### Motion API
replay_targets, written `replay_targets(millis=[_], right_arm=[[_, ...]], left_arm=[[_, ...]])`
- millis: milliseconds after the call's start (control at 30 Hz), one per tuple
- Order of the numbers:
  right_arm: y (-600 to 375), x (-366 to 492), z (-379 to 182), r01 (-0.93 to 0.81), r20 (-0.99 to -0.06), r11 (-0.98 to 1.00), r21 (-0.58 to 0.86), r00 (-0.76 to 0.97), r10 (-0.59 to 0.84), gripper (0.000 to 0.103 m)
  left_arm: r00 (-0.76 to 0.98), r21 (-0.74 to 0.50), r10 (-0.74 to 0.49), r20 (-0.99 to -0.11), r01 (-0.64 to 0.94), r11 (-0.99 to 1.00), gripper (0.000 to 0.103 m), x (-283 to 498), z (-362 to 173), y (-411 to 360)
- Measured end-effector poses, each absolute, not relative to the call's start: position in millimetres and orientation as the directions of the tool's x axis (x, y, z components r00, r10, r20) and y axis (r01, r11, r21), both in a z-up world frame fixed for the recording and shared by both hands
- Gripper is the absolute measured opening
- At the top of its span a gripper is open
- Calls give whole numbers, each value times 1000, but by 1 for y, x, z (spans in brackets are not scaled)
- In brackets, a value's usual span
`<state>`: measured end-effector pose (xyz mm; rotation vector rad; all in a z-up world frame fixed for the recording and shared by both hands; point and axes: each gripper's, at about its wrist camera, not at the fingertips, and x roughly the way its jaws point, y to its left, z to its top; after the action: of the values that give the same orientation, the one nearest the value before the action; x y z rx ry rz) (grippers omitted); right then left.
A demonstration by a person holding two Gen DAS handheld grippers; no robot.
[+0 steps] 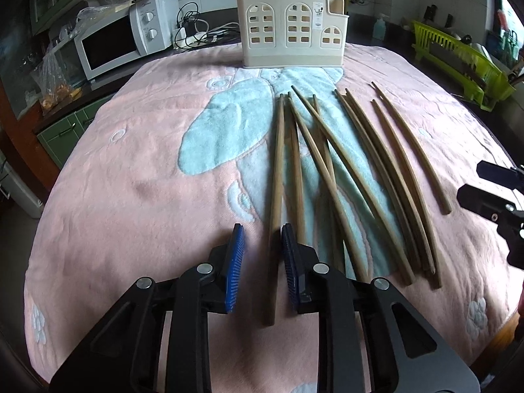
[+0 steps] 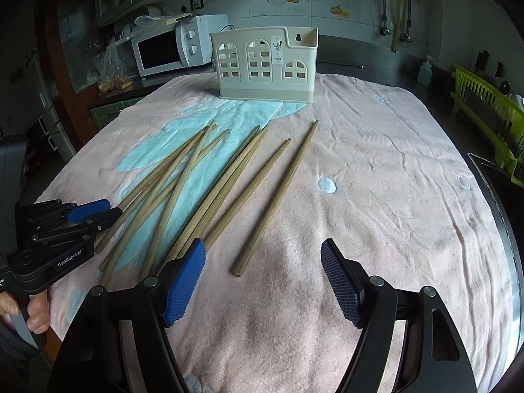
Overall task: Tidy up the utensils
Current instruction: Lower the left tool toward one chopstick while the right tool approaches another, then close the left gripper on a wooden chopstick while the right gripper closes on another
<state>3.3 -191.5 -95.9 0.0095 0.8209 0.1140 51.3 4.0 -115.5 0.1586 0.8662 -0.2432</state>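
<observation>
- Left gripper: jaws narrowed round the leftmost chopstick, stick between the pads; pads prob. not pressing yet, hard to tell.
- Stick's long axis runs straight ahead, toward the holder at the towel's far edge.
- Right gripper: spread wide, empty, rightmost chopstick just ahead.
- Left is nearer its pick.

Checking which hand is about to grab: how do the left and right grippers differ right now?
The left gripper has narrow jaws straddling the leftmost chopstick; the right gripper stands wide open. The rightmost chopstick's end lies short of the right gripper's fingertips, not between them. Both have blue pads and tilt down over the pink towel.
</observation>
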Motion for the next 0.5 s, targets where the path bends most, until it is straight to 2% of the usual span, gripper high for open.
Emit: replay_targets(millis=[133,300,500], right_arm=[[-194,8,-100,-79,-741,994,76,663,110,58],[-194,19,-104,-53,-760,992,110,639,119,43],[-181,30,-114,-34,-793,997,74,605,79,29]], left_arm=[[622,39,-146,-769,274,961,18,54,-115,0],[623,47,-146,-769,281,958,17,57,-115,-4],[623,34,-158,-766,285,958,17,58,-115,-2]])
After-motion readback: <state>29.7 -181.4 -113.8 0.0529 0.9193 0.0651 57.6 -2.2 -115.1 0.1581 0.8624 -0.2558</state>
